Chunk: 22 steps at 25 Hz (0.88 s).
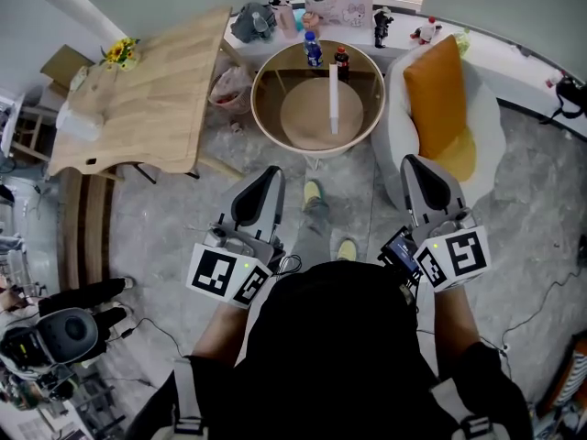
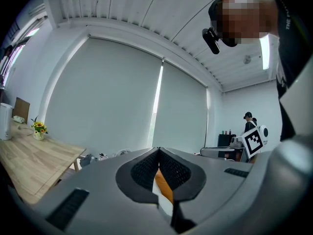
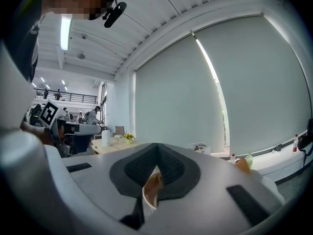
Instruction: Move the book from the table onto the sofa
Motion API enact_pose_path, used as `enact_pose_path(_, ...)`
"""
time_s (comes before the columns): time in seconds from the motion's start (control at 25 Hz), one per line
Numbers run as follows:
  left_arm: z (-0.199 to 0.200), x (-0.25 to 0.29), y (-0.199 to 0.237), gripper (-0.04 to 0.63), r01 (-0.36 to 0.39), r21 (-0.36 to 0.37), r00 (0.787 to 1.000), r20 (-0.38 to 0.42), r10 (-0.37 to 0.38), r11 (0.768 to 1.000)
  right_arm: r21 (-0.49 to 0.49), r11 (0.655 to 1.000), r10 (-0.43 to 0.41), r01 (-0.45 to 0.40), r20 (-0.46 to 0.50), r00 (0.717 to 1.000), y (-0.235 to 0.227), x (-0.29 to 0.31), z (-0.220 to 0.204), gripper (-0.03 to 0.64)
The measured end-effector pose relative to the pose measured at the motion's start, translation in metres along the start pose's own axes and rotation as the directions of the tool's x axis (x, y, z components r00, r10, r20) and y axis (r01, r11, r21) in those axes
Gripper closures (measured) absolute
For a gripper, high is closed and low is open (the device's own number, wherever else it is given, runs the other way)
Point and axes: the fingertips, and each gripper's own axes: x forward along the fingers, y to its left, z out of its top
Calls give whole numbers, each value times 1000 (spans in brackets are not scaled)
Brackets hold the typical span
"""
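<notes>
The book (image 1: 334,99) shows as a narrow white strip near the middle of the round glass-topped table (image 1: 266,122), apparently seen edge-on; whether it stands on edge or lies flat I cannot tell. Its long axis runs straight away from the person. It lies ahead of both grippers and well apart from them, roughly between their two lines, so neither hand is clearly the nearer. The left gripper (image 1: 269,174) points toward the table's near rim; the right gripper (image 1: 415,165) points at the white sofa (image 1: 399,145) with its orange cushion (image 1: 438,99), which stands just beside the table on the right. My judgement is that the reach has not begun and that either hand must go forward over the rim, with jaws parted across the book's thin side

In its own view the left gripper (image 2: 158,151) has its jaws pressed together at the tips with nothing between them. The right gripper (image 3: 156,146) is likewise closed and empty

Beyond the book stand a blue bottle (image 1: 314,50) and a dark bottle (image 1: 341,62)
</notes>
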Motion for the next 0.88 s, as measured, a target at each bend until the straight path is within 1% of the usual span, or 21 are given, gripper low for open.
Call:
enact_pose_path(0.2,-6,16,21,583,4,-26,1000,-13,-5,1000,1,1000,-4,4,-17,1000,-4,24,-1,604)
enact_pose_path(0.56,-5,54,43,583,33,-34,999,-22,-33,999,0,1000,-1,1,-33,999,-18,62,2,604)
enact_pose_path(0.88,-13,80,63,583,41,-50,998,-43,-43,998,2,1000,-6,6,-47,999,-33,91,-1,604)
